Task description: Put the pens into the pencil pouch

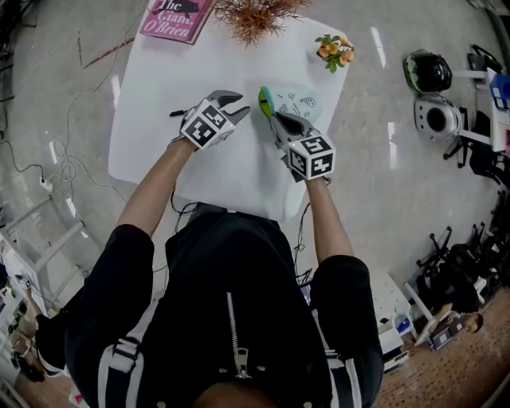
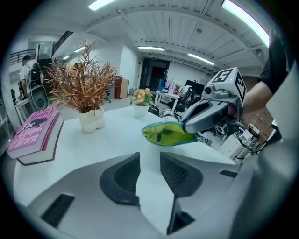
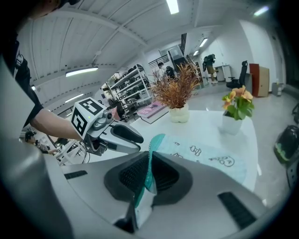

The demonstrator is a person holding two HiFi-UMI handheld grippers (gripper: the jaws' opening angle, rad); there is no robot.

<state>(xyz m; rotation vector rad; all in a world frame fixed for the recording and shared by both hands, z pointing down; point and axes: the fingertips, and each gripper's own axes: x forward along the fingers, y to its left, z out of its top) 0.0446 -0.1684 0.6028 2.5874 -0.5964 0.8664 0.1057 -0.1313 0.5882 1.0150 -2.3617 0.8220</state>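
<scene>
Right tongs point(image 3: 148, 161) pinch the pouch point(image 3: 205, 155) rim; left tongs point(image 2: 149, 159) gape empty. Book point(image 1: 177, 17) reads "The Giant O'Brien".

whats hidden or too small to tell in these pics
- Inside the pencil pouch: the left gripper view shows one dark shape in its mouth, too small to name.
- Thin dark item on the table: head view, mostly behind the left hand-held gripper.
- Book: head view, title cut by the top edge.
</scene>
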